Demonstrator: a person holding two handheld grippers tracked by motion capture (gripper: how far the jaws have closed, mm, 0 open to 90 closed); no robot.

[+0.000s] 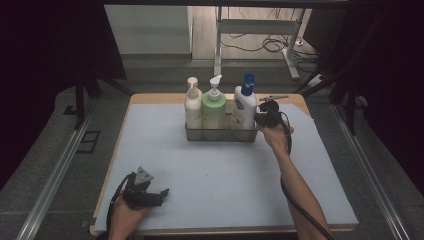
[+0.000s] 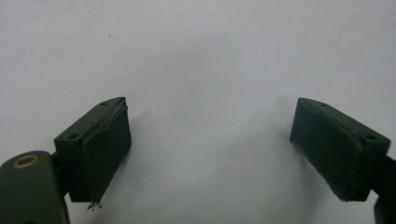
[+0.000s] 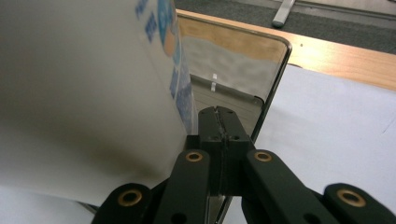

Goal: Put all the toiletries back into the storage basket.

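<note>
The right tongs [image 3: 219, 122], jaws fully together, pinch the clear caddy [image 1: 220, 134] wall at its 3 o'clock end beside the blue-capped bottle [image 1: 245, 105]. The left tongs [image 2: 210, 140] rest wide open, empty, at the surface's [image 1: 215, 175] 7 o'clock. Pulling could tip the caddy's 3 tall bottles.

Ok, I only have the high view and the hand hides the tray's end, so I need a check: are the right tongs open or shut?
Observer: Shut. In the right gripper view, the right tongs have their pads pressed together.
Operator: Are they pinching the tray wall?
Observer: I cannot tell. The clear tray has its end wall's edge running down just beside the tips.
Operator: How close is the bottle?
Observer: The white bottle looms right beside the tongs, with its printed label facing them.
Operator: And the left tongs?
Observer: The left tongs are wide open over the bare mat, with nothing between them.
</note>
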